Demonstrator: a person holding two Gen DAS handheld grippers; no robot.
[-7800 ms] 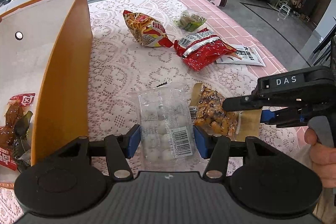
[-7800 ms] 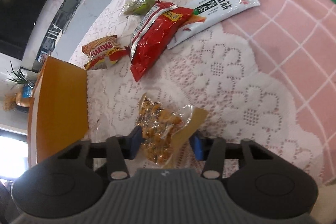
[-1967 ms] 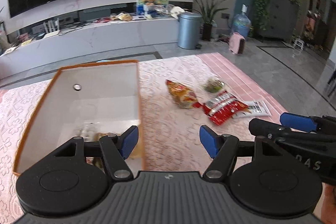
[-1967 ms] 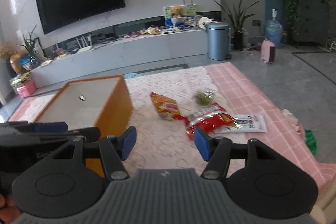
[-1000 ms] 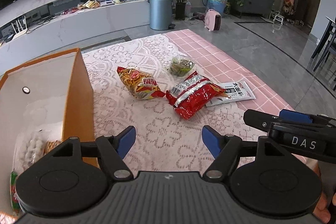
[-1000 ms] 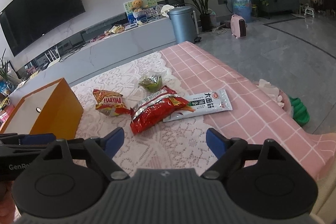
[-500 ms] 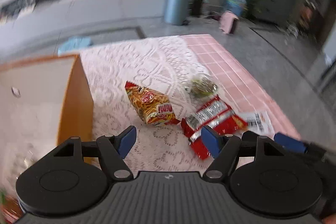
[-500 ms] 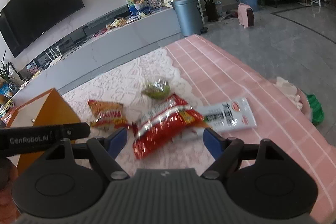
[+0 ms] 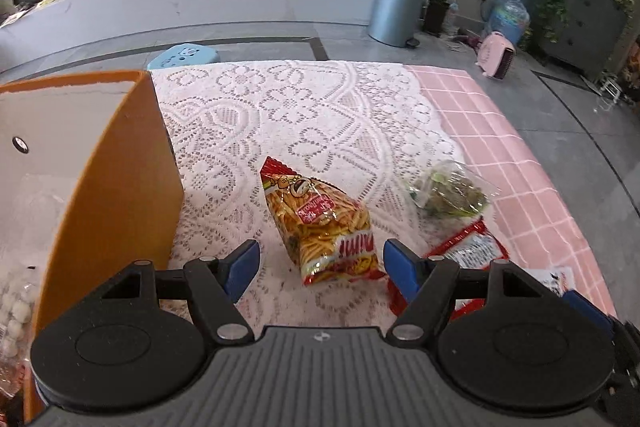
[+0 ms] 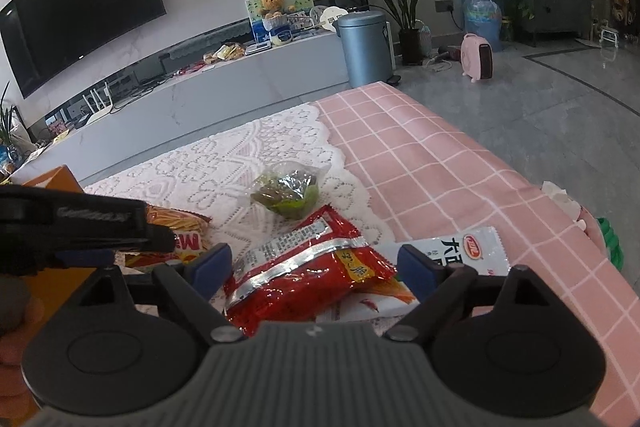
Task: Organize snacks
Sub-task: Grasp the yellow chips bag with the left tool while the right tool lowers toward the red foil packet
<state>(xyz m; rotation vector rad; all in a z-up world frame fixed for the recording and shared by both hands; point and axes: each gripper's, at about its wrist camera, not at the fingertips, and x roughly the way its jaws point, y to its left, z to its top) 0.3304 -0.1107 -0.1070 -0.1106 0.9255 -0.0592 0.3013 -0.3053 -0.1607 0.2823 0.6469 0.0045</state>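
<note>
Left gripper [image 9: 320,265] jaws wide apart, empty, framing the orange snack bag [image 9: 322,225] on the lace cloth [image 9: 304,115] beside the orange box [image 9: 120,179]. Right gripper [image 10: 314,265] jaws opening, nothing gripped, over the red packet [image 10: 308,275].

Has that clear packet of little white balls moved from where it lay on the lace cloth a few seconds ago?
Yes. The packet of white balls now lies inside the orange box, no longer on the lace cloth beside it.
</note>
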